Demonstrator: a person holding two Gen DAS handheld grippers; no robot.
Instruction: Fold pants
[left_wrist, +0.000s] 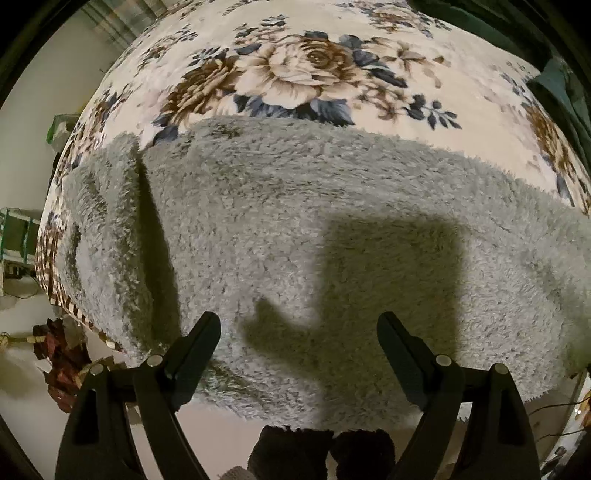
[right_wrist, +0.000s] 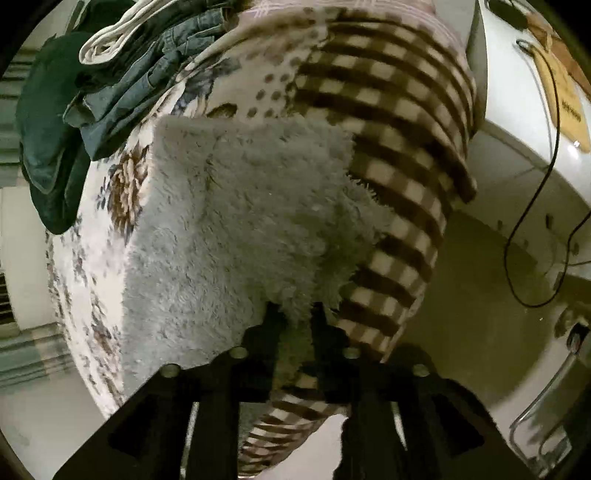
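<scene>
Grey fluffy pants (left_wrist: 295, 229) lie spread across a bed with a floral blanket (left_wrist: 295, 70); a fold or seam runs down their left side. My left gripper (left_wrist: 299, 332) is open and empty, hovering just above the near edge of the pants. In the right wrist view the same grey pants (right_wrist: 236, 221) lie on the blanket, and my right gripper (right_wrist: 295, 317) is shut on their near fluffy edge, lifting it slightly.
A pile of dark green and denim clothes (right_wrist: 92, 103) lies at the far left of the bed. The checked blanket border (right_wrist: 399, 147) hangs over the bed's edge. A white appliance (right_wrist: 517, 74) with a black cable (right_wrist: 532, 206) stands to the right.
</scene>
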